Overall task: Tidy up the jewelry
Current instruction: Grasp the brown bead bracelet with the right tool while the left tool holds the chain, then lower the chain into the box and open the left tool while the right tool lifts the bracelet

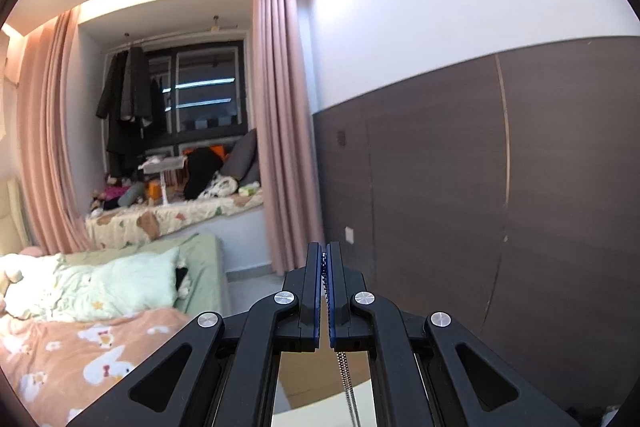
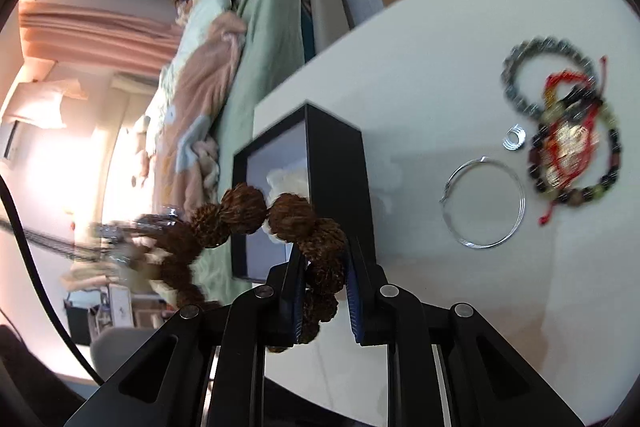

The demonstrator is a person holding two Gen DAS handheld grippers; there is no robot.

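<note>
Right wrist view: the right claw sits at the lower centre of the frame, its two blue-padded fingers closed on a brown bracelet of large rough seed beads. The beads between the pads touch both of them, and the rest of the strand arcs up and to the left, out over the desk's edge. Just behind the strand stands a black open box with something white inside. The box rests on the white desk. To the right of the frame, well apart from the box, lies a thin silver wire hoop; just above it is a small silver ring piece. Further right sits a blurred heap: a grey-green bead bracelet overlapped by a dark bead bracelet tangled with red cord. A bed with green and pink bedding fills the upper left.

Left wrist view: the left claw is clenched at the lower centre, pinching a fine silver chain that runs between the pads and hangs down below them. Beyond are a dark panelled wall to the right and pink curtains at the centre.
</note>
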